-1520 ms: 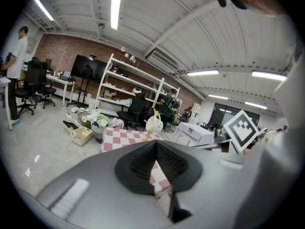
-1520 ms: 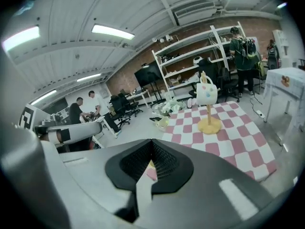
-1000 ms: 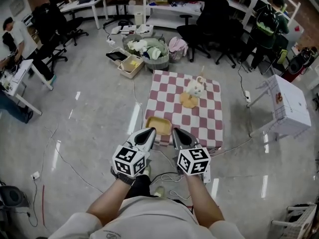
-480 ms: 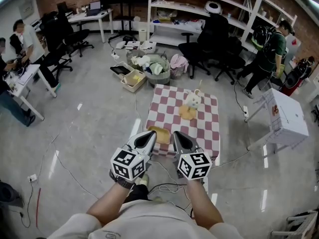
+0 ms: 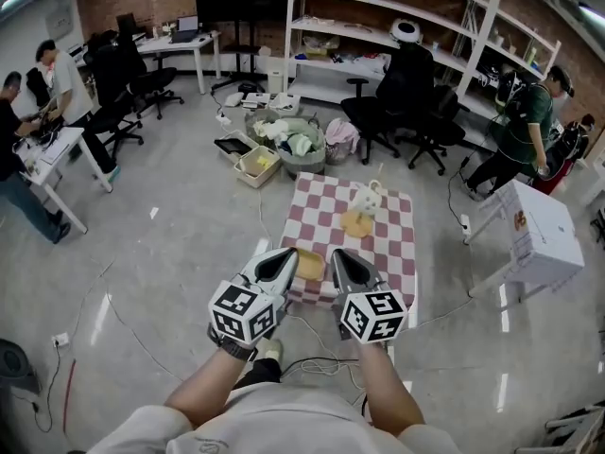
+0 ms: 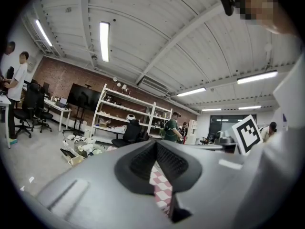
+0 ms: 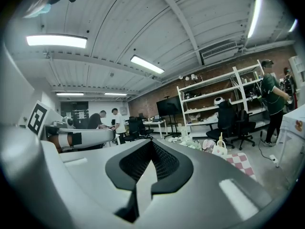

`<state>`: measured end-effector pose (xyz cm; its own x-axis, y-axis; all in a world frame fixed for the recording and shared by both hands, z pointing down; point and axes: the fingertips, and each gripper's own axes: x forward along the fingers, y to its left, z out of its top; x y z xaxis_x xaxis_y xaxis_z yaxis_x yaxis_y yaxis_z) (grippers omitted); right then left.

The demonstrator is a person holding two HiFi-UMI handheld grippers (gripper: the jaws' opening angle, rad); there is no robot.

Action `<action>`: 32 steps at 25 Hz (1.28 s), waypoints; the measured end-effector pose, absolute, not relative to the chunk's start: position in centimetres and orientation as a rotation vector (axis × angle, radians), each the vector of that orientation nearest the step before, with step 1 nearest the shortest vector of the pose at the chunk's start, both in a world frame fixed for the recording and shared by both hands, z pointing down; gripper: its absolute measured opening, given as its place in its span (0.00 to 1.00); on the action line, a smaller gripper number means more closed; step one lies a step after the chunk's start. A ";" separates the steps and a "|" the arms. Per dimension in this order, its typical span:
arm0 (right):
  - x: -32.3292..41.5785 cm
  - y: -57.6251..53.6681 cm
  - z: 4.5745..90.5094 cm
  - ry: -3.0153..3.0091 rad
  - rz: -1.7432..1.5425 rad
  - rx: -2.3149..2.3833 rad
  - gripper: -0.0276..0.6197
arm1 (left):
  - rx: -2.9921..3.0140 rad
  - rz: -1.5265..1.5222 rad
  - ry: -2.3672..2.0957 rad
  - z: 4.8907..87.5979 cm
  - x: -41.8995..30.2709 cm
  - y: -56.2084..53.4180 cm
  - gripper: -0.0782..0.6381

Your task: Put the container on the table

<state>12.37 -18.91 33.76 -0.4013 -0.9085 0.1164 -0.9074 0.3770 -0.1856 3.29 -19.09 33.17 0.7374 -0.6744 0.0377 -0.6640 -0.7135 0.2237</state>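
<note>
Yellow container [image 5: 308, 264] at worktop [image 5: 388, 239] near edge: probably light, stiff (thin wall?); pinch rim. Pressed together, empty: left hand-held gripper [image 5: 282, 253], right hand-held gripper [image 5: 338, 255].

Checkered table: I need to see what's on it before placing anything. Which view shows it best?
The head view: the whole checkered table shows from above, with the items on it. The left gripper view catches only a narrow sliver of it low in the frame. The right gripper view shows just one corner at the right.
</note>
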 end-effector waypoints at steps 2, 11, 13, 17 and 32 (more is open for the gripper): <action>12.3 -18.7 33.5 2.599 -0.339 -1.714 0.06 | 2.722 -0.073 -1.066 32.8 3.1 -18.8 0.12; 11.5 -18.3 33.8 2.610 -0.332 -1.725 0.06 | 2.731 -0.069 -1.064 33.0 2.5 -18.5 0.12; 11.4 -18.2 33.9 2.612 -0.339 -1.725 0.06 | 2.731 -0.066 -1.065 33.0 2.5 -18.5 0.12; 11.4 -18.3 34.3 2.611 -0.349 -1.725 0.06 | 2.730 -0.052 -1.069 33.3 2.5 -18.7 0.12; 11.7 -19.3 35.1 2.621 -0.357 -1.726 0.06 | 2.719 -0.045 -1.076 34.0 2.9 -19.7 0.12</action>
<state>11.74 -19.34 35.10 -0.4026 -0.9050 0.1376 -0.9088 0.3773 -0.1780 2.92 -19.70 34.04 0.7321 -0.6793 0.0507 -0.6726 -0.7091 0.2114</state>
